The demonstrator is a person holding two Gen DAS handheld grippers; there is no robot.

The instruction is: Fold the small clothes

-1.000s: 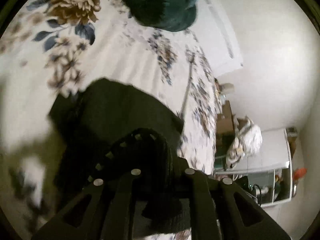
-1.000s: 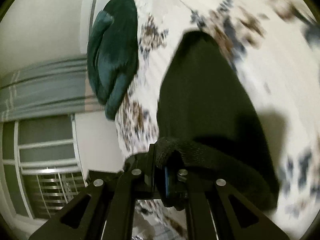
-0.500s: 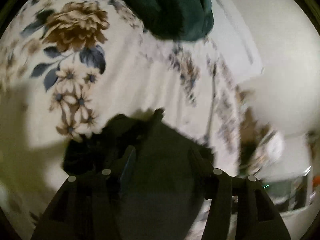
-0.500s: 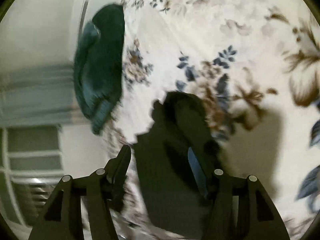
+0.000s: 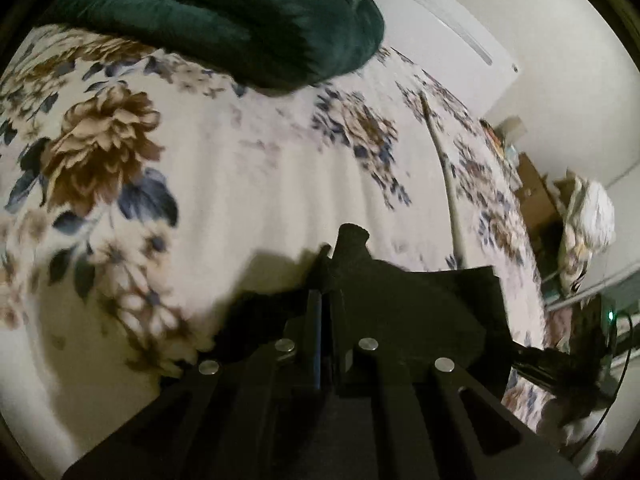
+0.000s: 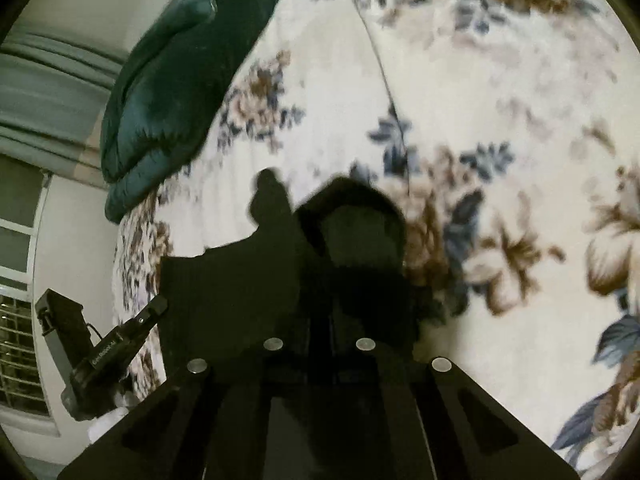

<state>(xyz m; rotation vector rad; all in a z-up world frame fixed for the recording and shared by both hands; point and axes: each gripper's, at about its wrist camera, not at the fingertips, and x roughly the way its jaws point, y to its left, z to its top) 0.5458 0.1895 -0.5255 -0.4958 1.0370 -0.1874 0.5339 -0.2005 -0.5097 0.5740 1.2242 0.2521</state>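
Note:
A small black garment [image 5: 424, 304] lies on the flowered bedspread [image 5: 248, 184], low in both views. My left gripper [image 5: 326, 280] has its jaws close together on a pinch of the black fabric at the garment's left side. In the right wrist view the same black garment [image 6: 240, 280] fills the lower middle. My right gripper [image 6: 320, 264] has its jaws close together on the dark fabric; its tips are hard to tell from the cloth. The left gripper's body [image 6: 100, 356] shows at the lower left of the right wrist view.
A dark green folded blanket [image 5: 240, 20] lies at the head of the bed, also in the right wrist view [image 6: 168, 92]. A white wall and headboard [image 5: 440, 32] stand behind. Boxes and a patterned bundle [image 5: 580, 224] sit beside the bed. A window with curtains [image 6: 24, 160] is at the left.
Both grippers let go of the garment and stood open half a second ago. Now both have come down on it again and closed on the fabric.

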